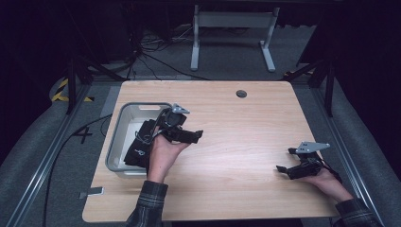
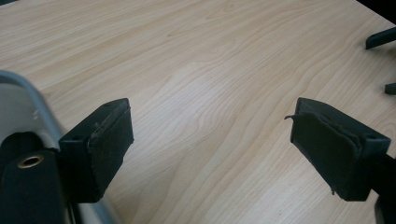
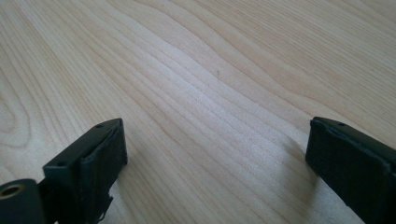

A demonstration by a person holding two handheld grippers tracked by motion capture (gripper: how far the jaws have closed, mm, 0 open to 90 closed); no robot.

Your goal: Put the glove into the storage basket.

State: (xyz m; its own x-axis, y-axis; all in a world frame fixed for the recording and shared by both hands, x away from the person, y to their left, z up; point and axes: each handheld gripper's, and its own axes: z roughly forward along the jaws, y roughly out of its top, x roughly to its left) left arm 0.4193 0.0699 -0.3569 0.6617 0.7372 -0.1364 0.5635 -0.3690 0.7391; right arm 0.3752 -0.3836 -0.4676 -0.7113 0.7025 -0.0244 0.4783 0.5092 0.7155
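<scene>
The grey bin at the worktop's left edge is the landmark here; a dark, folded black bag or garment lies inside it, stretched along the bin's long side, running from the near wall toward the far one; I cannot tell exactly what it is. The left gripper sits just off the bin's right rim, over bare wood, and points away from the bin toward the middle of the worktop, so the dark thing lies behind and to the side of its fingers, not ahead of them; the bin's pale rim shows beside the left-hand finger in the left gripper view. Those fingers are spread wide with nothing between them; the right gripper, well apart from the bin at the worktop's right side, has its fingers released and empty too. The left hand is plainly the nearer one; I judge it would have to swing back toward the bin to reach in.
</scene>
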